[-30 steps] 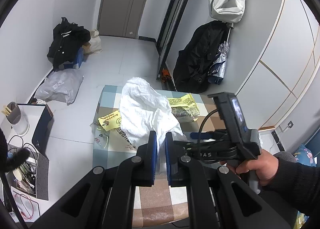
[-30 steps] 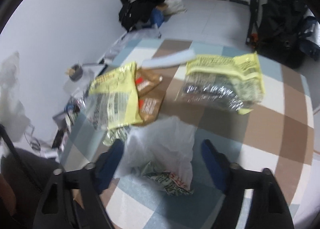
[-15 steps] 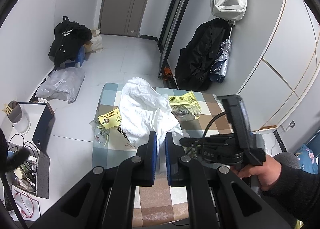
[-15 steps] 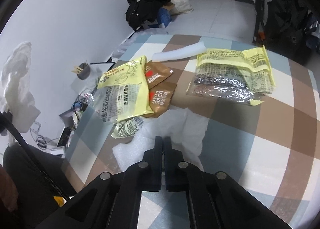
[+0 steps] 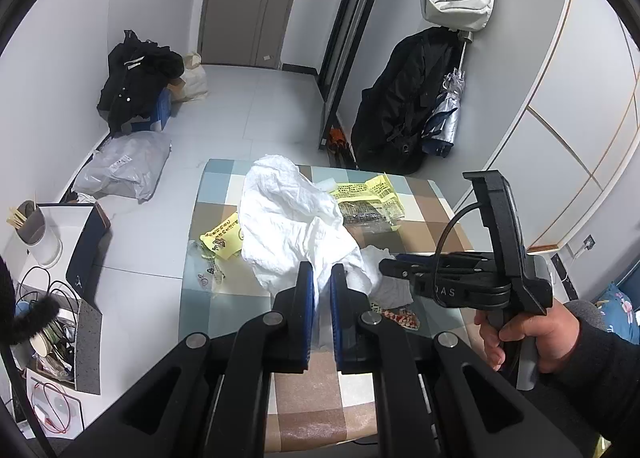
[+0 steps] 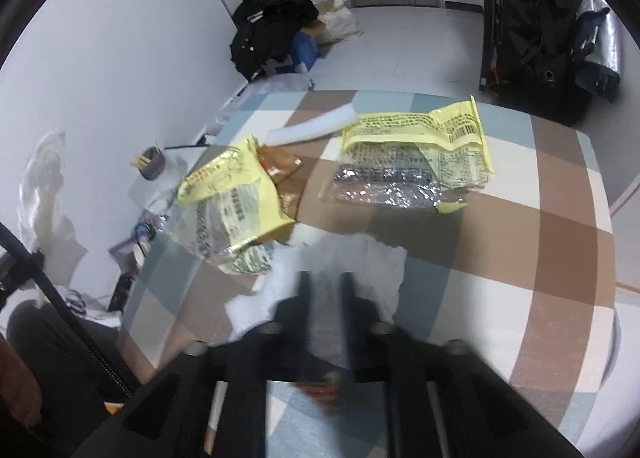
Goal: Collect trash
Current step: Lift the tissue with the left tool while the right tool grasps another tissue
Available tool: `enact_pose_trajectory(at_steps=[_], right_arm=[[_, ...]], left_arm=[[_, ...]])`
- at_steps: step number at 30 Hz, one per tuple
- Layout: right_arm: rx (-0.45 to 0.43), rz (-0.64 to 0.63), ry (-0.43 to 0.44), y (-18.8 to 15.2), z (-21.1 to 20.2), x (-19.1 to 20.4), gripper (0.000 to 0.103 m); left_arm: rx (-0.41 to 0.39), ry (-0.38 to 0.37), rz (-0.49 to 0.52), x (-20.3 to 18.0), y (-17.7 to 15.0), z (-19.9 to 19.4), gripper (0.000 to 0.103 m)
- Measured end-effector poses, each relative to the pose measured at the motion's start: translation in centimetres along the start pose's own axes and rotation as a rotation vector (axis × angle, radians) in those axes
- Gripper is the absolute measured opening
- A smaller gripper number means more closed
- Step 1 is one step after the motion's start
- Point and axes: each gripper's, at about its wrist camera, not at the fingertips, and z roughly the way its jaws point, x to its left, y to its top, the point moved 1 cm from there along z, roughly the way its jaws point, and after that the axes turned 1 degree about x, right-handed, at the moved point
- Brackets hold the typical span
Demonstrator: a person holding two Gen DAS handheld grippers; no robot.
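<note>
My left gripper (image 5: 322, 270) is shut on a white plastic bag (image 5: 288, 218) and holds it up over the checkered table (image 5: 304, 390). My right gripper (image 6: 326, 278) points down at a crumpled white sheet (image 6: 360, 254). Its jaws are opening, a little apart, with the sheet between them. In the left wrist view a hand (image 5: 520, 338) holds the right gripper (image 5: 384, 264) at the sheet (image 5: 372, 262). Two yellow wrappers (image 6: 420, 138) (image 6: 228, 194), brown sachets (image 6: 284, 170) and a white strip (image 6: 312, 124) lie further back. A red-printed wrapper (image 5: 400, 316) lies under the right gripper.
Left of the table on the floor are a black clothes pile (image 5: 136, 78), a grey bag (image 5: 124, 166), a white cup of sticks (image 5: 36, 234) and a box of cables (image 5: 52, 330). A black coat and umbrella (image 5: 404, 106) hang beyond the table's far right corner.
My right gripper went from wide open around the white sheet to fully shut, and now its jaws stand slightly apart again. The left gripper and its bag have not moved.
</note>
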Motion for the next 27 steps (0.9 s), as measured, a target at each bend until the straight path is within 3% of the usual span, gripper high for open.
enact_pose_trajectory(at_steps=[1, 2, 4, 7, 11, 13, 15, 17, 18, 20, 22, 27], right_arm=[[-0.013, 0.000, -0.019, 0.0, -0.2, 0.0, 0.051], [-0.030, 0.003, -0.028, -0.1, -0.4, -0.1, 0.066], [-0.060, 0.007, -0.028, -0.2, -0.6, -0.2, 0.068], [-0.043, 0.019, -0.058, -0.4, -0.1, -0.4, 0.083], [0.030, 0.023, -0.067, -0.7, 2.2, -0.6, 0.083], [0.027, 0.048, -0.048, -0.8, 2.5, -0.8, 0.083], [0.011, 0.081, -0.030, -0.7, 2.3, -1.3, 0.073], [0.012, 0.103, 0.028, -0.6, 2.1, -1.6, 0.049], [0.018, 0.113, 0.052, -0.7, 2.0, -1.7, 0.045], [0.009, 0.103, 0.080, -0.7, 1.6, -1.5, 0.025], [-0.010, 0.085, 0.076, -0.8, 1.2, -1.1, 0.011], [-0.054, 0.088, 0.078, -1.1, 0.0, -1.1, 0.007]], left_arm=[[0.001, -0.001, 0.000, 0.0, 0.0, 0.0, 0.004], [0.001, -0.003, -0.001, 0.0, 0.0, 0.0, 0.004], [0.003, -0.003, -0.003, 0.0, 0.0, 0.1, 0.004], [0.009, -0.007, -0.004, 0.0, 0.0, 0.3, 0.004], [0.015, -0.012, -0.004, 0.0, 0.0, 0.3, 0.004], [0.014, -0.012, -0.005, 0.1, 0.0, 0.3, 0.004], [0.014, -0.013, -0.008, 0.1, 0.1, 0.3, 0.004], [0.014, -0.016, -0.013, 0.1, 0.1, 0.3, 0.004], [0.013, -0.019, -0.016, 0.2, 0.2, 0.3, 0.004], [0.011, -0.020, -0.018, 0.1, 0.2, 0.3, 0.004], [0.010, -0.024, -0.021, 0.1, 0.2, 0.3, 0.004], [0.008, -0.023, -0.020, 0.1, 0.1, 0.2, 0.004]])
